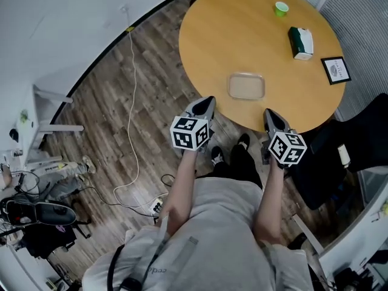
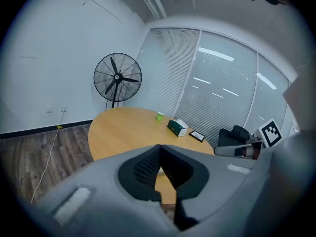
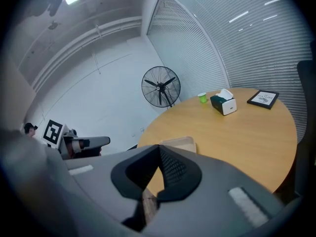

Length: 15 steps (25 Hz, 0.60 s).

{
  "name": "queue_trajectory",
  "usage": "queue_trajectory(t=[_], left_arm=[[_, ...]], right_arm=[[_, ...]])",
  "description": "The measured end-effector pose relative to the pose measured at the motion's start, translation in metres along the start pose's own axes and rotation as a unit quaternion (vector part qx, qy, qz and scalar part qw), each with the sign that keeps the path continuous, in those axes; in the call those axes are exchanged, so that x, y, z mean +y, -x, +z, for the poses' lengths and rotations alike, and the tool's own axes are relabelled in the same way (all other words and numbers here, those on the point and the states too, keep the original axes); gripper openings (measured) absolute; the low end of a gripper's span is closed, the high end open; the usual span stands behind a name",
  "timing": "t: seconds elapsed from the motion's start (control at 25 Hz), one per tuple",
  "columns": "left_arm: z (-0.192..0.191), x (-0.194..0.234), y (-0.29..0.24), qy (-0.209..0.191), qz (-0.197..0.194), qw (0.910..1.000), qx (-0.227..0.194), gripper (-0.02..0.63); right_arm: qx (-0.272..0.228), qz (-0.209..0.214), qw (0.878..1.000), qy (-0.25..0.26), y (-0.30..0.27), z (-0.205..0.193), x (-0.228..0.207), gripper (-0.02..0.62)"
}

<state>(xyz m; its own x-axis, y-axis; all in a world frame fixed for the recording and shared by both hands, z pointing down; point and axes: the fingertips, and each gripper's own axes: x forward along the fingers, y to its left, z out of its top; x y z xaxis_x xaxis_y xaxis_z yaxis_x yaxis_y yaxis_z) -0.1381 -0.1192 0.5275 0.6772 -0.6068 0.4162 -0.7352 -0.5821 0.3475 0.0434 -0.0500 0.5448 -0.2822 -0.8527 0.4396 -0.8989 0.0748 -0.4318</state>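
Nothing was held. The left gripper (image 1: pixel 207 103) had its jaws pressed together with nothing between them, and so did the right gripper (image 1: pixel 270 115). Both hung at the near edge of the tabletop (image 1: pixel 242 35), tips pointing inward, touching nothing. The tray (image 1: pixel 246 86) lay flat and looked bare just inside that near edge. It sat between the lines of the two grippers and a little ahead of them, apart from both, and was the nearest thing to each.

The cup (image 1: pixel 280 8) stood near the far edge. The tissue box (image 1: pixel 301 42) and the frame (image 1: pixel 336 70) lay toward the right edge, all well apart from the tray. The wood around the tray was bare on every side, so both grippers had open room above it. Off the table, a chair (image 1: pixel 339 150) stood close by the right gripper, and a cable (image 1: pixel 132 102) ran across the floor to the left. A fan (image 2: pixel 117 78) stood beyond the far edge.
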Motion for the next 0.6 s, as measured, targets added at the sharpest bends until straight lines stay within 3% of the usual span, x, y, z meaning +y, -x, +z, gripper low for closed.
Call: queue_trajectory(t=[0.6], left_arm=[[0.006, 0.009, -0.094, 0.015, 0.045, 0.9983, 0.036, 0.005]], right_arm=[[0.078, 0.037, 0.996, 0.019, -0.064, 0.010, -0.067, -0.002]])
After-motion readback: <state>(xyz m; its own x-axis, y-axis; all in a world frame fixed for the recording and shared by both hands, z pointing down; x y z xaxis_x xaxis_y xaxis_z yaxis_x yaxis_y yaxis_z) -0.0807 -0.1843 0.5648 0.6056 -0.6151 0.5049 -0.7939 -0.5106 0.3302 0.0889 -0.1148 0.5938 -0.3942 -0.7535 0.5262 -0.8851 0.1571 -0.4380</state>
